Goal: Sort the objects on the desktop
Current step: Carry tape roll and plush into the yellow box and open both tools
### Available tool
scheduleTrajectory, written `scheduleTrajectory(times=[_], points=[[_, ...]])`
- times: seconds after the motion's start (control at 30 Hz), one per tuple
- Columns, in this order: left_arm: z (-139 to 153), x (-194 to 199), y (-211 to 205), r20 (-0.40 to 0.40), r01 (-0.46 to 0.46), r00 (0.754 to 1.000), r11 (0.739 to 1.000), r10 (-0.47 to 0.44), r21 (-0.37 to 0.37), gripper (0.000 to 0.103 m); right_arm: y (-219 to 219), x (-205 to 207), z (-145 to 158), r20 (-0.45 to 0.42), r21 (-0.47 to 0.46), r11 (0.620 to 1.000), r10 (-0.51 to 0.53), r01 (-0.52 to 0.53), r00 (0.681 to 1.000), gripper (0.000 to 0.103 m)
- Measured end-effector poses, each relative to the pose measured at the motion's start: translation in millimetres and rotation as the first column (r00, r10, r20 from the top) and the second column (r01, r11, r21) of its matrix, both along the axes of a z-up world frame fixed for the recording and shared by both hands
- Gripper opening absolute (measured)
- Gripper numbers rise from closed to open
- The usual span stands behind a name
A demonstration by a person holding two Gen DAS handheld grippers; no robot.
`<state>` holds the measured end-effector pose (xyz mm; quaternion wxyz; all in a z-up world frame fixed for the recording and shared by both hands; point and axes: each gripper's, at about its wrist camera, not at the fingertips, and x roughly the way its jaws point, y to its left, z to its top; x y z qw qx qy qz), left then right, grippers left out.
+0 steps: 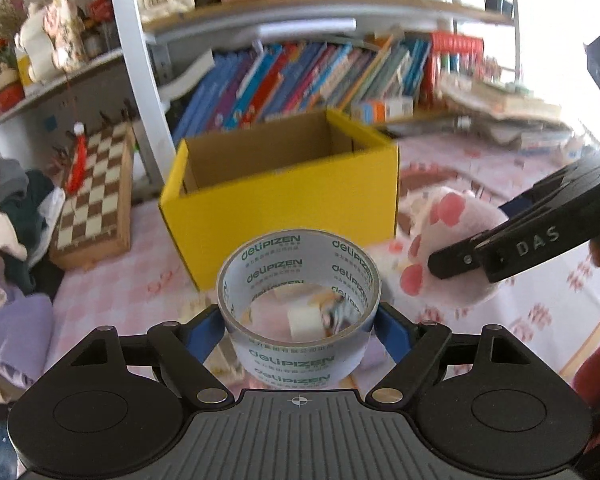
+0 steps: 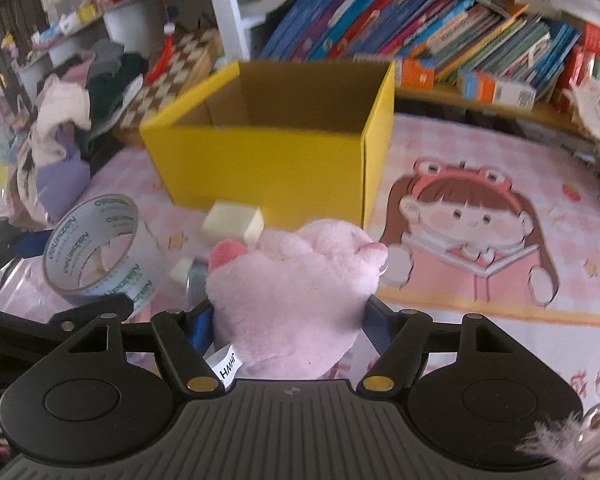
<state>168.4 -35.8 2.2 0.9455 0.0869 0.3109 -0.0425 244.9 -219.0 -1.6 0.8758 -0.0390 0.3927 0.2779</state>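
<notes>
Sorting partly along: left gripper (image 1: 300, 322) jaws clamped on tape (image 1: 298, 280), right gripper (image 2: 288, 320) jaws clamped on plush paw (image 2: 292, 280), both held off the counter before the yellow box (image 2: 268, 152) (visible interior bare); eraser (image 2: 233, 222) lies loose at its front.

Bright daylight, motion-blurred shelves, fisheye bending edges, soft shadows

Tape roll (image 1: 298, 308) lower centre between the left gripper (image 1: 300, 330) fingers, open box (image 1: 284, 200) behind it mid-frame, plush paw (image 1: 448, 248) right of both, chessboard (image 1: 94, 196) left, books (image 1: 300, 80) along the top.
</notes>
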Motion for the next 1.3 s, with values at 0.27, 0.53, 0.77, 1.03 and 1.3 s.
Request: scheduleTrajectory(times=[0.27, 0.53, 0.77, 1.03, 1.3], points=[[35, 23, 7, 0.108, -0.003, 0.994, 1.000, 0.004, -0.007, 0.083, -1, 26, 41, 0.117, 0.078, 0.997, -0.002, -0.007, 0.993, 0.070], [56, 71, 13, 0.174, -0.009, 0.985, 0.999, 0.003, 0.037, 0.083, 15, 72, 65, 0.230, 0.067, 0.996, 0.047, -0.064, 0.972, 0.070], [52, 119, 24, 0.148, -0.065, 0.987, 0.997, 0.058, 0.041, 0.083, 38, 120, 54, 0.256, -0.007, 0.991, 0.131, -0.134, 0.958, 0.070], [25, 168, 33, 0.035, -0.084, 0.996, 0.993, 0.082, 0.080, 0.083, 68, 165, 23, 0.219, -0.151, 0.955, 0.283, -0.254, 0.934, 0.071], [1, 191, 42, -0.067, -0.123, 0.990, 0.992, 0.123, 0.008, 0.083, 83, 188, -4, 0.126, -0.203, 0.916, 0.374, -0.345, 0.919, 0.072]])
